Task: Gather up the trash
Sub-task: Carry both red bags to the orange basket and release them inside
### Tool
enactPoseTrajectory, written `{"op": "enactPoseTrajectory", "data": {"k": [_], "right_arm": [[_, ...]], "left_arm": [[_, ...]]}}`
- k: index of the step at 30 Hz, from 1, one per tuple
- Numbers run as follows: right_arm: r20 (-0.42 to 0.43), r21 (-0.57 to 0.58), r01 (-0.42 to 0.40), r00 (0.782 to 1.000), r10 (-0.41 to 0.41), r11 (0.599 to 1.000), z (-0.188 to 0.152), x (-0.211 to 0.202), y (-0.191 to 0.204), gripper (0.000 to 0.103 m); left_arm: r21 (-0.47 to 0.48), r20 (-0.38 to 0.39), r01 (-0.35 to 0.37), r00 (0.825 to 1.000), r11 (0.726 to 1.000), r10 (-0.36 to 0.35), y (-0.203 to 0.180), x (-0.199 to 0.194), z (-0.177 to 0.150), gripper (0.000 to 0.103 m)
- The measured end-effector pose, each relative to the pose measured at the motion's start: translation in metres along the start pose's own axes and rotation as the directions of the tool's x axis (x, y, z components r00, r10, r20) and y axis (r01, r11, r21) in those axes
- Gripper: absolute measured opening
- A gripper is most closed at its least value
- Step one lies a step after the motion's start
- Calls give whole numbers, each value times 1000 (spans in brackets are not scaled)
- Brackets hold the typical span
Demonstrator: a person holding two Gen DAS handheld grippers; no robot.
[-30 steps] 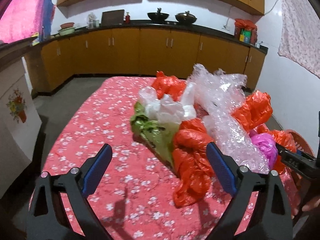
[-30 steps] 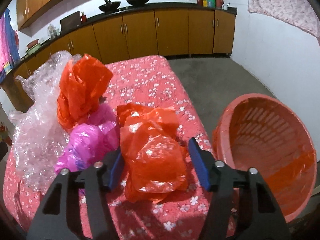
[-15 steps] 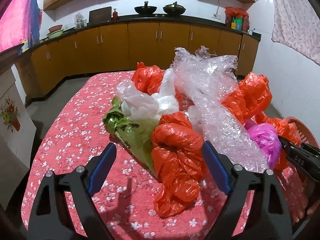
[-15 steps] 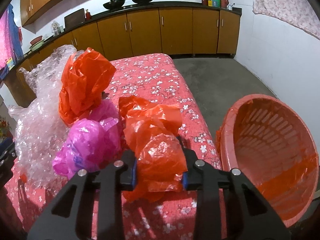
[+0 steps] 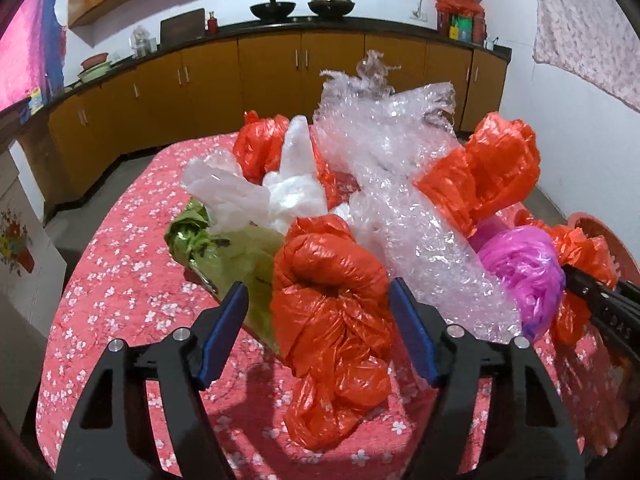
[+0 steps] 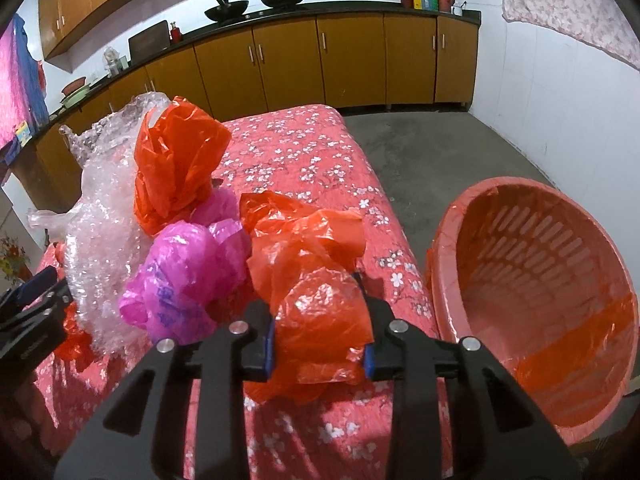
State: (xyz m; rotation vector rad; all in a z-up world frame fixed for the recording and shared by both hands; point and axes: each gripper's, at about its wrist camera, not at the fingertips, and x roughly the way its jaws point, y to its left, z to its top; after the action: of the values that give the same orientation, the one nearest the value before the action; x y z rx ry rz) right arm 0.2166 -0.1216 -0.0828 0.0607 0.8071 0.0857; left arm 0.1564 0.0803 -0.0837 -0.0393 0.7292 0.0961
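Note:
A heap of crumpled plastic lies on the red flowered tablecloth (image 5: 120, 264). My left gripper (image 5: 320, 320) is open, its blue pads on either side of a knotted orange bag (image 5: 332, 300) without squeezing it. Behind it lie a green bag (image 5: 232, 256), a white bag (image 5: 256, 196), bubble wrap (image 5: 404, 184) and a pink bag (image 5: 524, 272). My right gripper (image 6: 320, 332) is shut on another orange bag (image 6: 316, 280) at the table's right edge. The pink bag (image 6: 184, 280) sits just left of it. The orange basket (image 6: 536, 280) stands to its right, below the table edge.
A further orange bag (image 6: 176, 164) tops the bubble wrap (image 6: 104, 208). Brown kitchen cabinets (image 5: 280, 64) run along the back wall. Grey floor (image 6: 432, 156) lies beyond the table's right side. A white cabinet (image 5: 20, 248) stands at the left.
My right gripper has closed on the orange bag. My left gripper has moved forward and narrowed around the knotted orange bag.

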Motion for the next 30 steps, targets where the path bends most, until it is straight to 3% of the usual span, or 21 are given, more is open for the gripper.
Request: {"op": "enactPoseTrajectory", "data": {"k": [1,3,7,22,30], "right_arm": [[-1,1,0,1000,0,1000,0,-1,-1,31],[0,0,-1,1000,1,1000,-2,-3,-2,30],[7,4,-8,1000,8,1000,-2,-10,-4,29],[67,32,-46,997,44,998,-4,-51,-19,28],[118,45,-22,993,16,999,0,-81,-41,28]], "left_arm": [[-5,-1,3,1000,1000,-3,0,0,0,72],[-16,3,19,1000,1000,-19,1,-1,1,58],[-13,22,29,999,1000,-28,2,-10,1,54],[-53,118,37,993,998,-30,20,-65,9,52],[-1,171,141,975,990,-139,-12,-96,23,52]]}}
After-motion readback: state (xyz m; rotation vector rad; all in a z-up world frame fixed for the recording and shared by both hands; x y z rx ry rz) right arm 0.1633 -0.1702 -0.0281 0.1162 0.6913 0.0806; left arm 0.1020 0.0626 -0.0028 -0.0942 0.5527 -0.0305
